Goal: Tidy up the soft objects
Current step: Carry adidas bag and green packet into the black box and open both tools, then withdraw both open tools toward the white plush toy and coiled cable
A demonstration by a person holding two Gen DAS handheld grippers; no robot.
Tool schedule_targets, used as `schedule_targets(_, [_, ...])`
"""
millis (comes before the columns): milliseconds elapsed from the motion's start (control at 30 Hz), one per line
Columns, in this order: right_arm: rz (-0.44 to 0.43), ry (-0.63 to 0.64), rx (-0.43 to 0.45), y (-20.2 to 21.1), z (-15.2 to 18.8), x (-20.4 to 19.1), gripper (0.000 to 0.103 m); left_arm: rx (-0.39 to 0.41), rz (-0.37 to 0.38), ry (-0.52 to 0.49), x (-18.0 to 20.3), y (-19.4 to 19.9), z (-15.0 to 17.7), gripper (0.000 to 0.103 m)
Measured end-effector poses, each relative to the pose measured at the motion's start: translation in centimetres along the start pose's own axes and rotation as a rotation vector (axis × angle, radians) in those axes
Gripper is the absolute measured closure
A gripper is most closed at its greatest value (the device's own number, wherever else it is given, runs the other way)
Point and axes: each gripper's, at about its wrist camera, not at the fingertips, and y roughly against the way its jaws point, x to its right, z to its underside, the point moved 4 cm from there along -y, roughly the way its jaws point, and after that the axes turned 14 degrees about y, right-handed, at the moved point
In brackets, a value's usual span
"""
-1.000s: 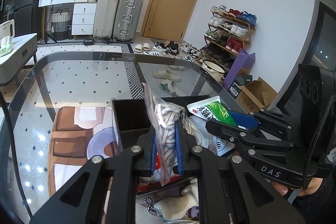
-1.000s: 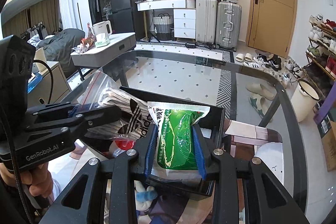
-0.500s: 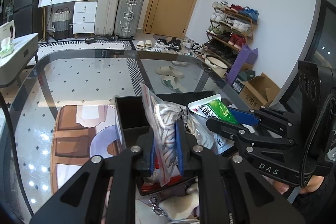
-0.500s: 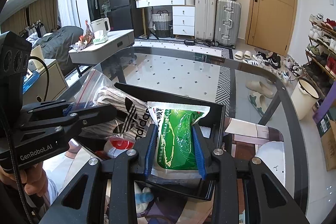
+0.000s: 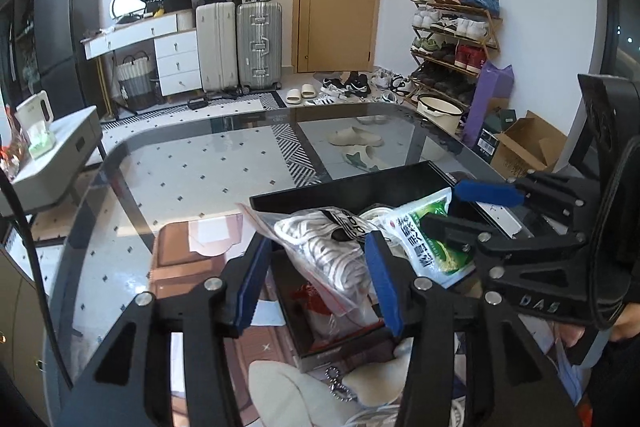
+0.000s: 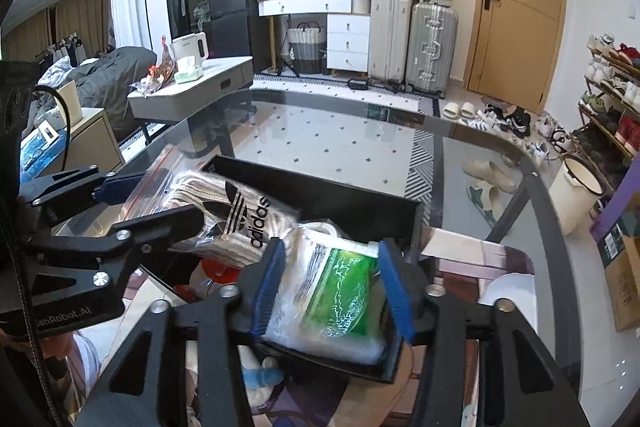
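Note:
A black open box (image 5: 352, 187) (image 6: 320, 187) stands on the glass table. A clear zip bag of white Adidas socks (image 5: 332, 251) (image 6: 240, 215) lies in it, between the spread jaws of my open left gripper (image 5: 316, 279) (image 6: 152, 203). A green and white soft packet (image 5: 424, 239) (image 6: 340, 295) lies in the box beside the socks, between the spread jaws of my open right gripper (image 6: 332, 291) (image 5: 460, 207). Neither gripper presses its item.
Soft toys and a key ring (image 5: 340, 383) lie in front of the box. A patterned mat (image 5: 192, 259) covers the table under it. A white side table (image 6: 192, 91) with a kettle stands at the left. Suitcases, a door and a shoe rack (image 5: 452, 39) are behind.
Both grippers have opened and let go: the sock bag and the green packet now lie in the box. The left gripper has swung to the left.

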Motion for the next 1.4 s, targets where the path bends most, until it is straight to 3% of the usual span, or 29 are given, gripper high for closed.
schedule_targets(133, [0.026, -0.01, 0.013, 1.3, 0.3, 0.4, 0.045, 0.006, -0.016, -0.003, -0.4, 0.7, 0.1, 0.05])
schedule_targets(200, [0.026, -0.024, 0.022, 2.1, 0.8, 0.7, 0.023, 0.015, -0.023, -0.002, -0.5, 1.1, 0.2, 0.038])
schedule_targets(267, [0.032, -0.034, 0.044, 3.1, 1.1, 0.7, 0.015, 0.055, -0.036, 0.009, -0.7, 2.0, 0.4, 0.01])
schedule_targets(433, [0.032, -0.063, 0.071, 5.2, 1.9, 0.7, 0.001, 0.105, -0.043, 0.03, -1.2, 3.7, 0.3, 0.001])
schedule_targets(867, [-0.015, -0.061, 0.107, 8.3, 3.0, -0.2, 0.001, 0.127, -0.073, 0.041, -0.8, 5.5, 2.2, 0.0])
schedule_targets(1400, [-0.072, 0.023, 0.068, 8.6, 3.1, -2.4, 0.001, 0.096, -0.097, 0.053, -0.8, 7.0, 5.4, 0.0])
